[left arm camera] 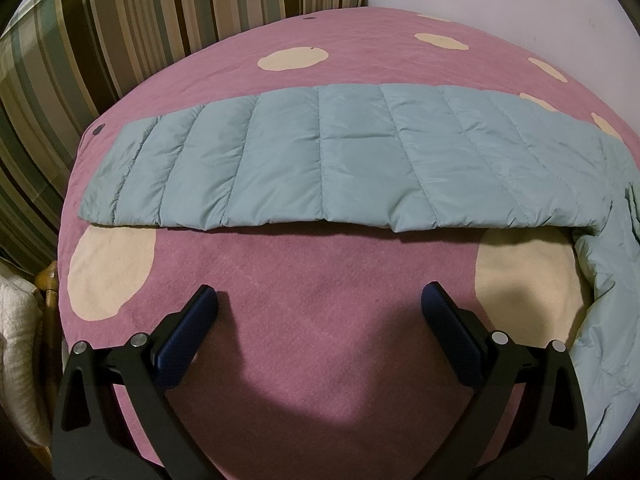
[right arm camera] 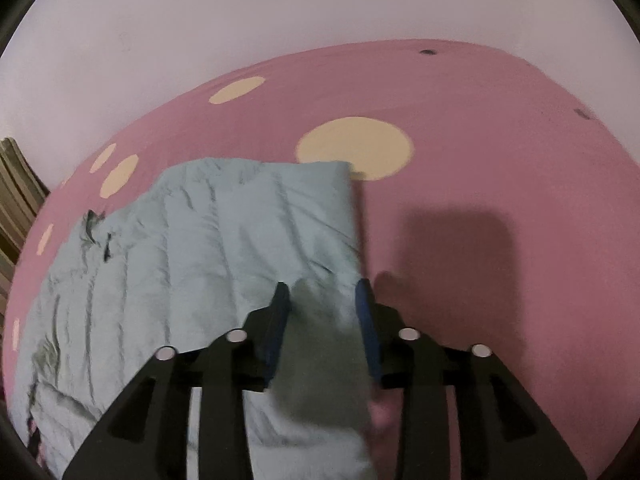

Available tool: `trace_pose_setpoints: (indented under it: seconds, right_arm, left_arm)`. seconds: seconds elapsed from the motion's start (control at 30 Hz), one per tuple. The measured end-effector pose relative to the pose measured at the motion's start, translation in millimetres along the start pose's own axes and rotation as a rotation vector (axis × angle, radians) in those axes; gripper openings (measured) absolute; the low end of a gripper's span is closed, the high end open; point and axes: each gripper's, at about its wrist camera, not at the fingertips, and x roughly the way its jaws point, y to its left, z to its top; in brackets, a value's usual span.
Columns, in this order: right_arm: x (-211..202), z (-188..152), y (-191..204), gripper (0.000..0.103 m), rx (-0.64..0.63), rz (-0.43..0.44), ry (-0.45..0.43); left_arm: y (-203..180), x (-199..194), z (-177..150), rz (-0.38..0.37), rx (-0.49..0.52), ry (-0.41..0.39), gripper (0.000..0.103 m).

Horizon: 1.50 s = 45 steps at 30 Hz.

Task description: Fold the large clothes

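The jacket [left arm camera: 340,156] lies folded lengthwise in a long band across the pink blanket [left arm camera: 320,320], one sleeve trailing off its right end. The left gripper [left arm camera: 320,308] hovers near its front edge, fingers wide apart and empty. The right gripper [right arm camera: 324,304] straddles the jacket's edge, fingers parted (probably to pinch it, though contact is unclear)

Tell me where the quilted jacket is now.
The light blue quilted jacket lies across the pink spotted blanket, beyond the open left tongs; the right tongs straddle its edge.
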Motion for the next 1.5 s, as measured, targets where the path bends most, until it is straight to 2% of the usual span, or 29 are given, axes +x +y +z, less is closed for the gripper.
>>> trace_pose_setpoints:
  seconds: [0.1,0.23,0.53,0.73,0.87,1.0,1.13,1.4,1.5]
  right_arm:
    - [-8.2,-16.5,-9.2,0.05,-0.015,-0.056,-0.009]
    - [3.8,-28.6,-11.8,0.058,-0.044,-0.08,0.013]
    - [20.6,-37.8,-9.1,0.077,-0.065,-0.157,-0.01]
    - [20.5,-39.1,-9.8,0.081,-0.058,-0.174,-0.012]
    - [21.1,-38.2,-11.1,0.083,-0.052,-0.179,-0.013]
    - [21.5,-37.7,-13.1,0.089,-0.038,-0.191,-0.015]
    - [22.6,-37.0,-15.8,0.091,-0.024,-0.188,-0.013]
    - [22.9,-37.7,-15.3,0.091,-0.026,-0.192,-0.016]
    - [22.6,-38.3,-15.1,0.092,-0.026,-0.195,-0.017]
  left_arm:
    - [-0.4,0.0,0.2,0.0,0.0,0.002,0.101]
    - [-0.4,0.0,0.2,-0.002,-0.001,0.002,0.101]
    - [0.8,0.0,1.7,-0.013,-0.008,0.003,0.101]
    - [4.8,-1.8,1.7,-0.042,-0.02,-0.003,0.101]
    - [9.4,-9.4,-2.0,-0.054,0.009,-0.013,0.101]
    - [31.6,-23.7,-5.6,-0.076,-0.013,-0.043,0.101]
    - [68.8,-32.3,-0.3,-0.082,-0.064,-0.073,0.101]
    - [139.5,-7.1,28.1,-0.004,-0.178,-0.053,0.101]
    - [162.2,0.0,39.1,-0.012,-0.219,-0.043,0.101]
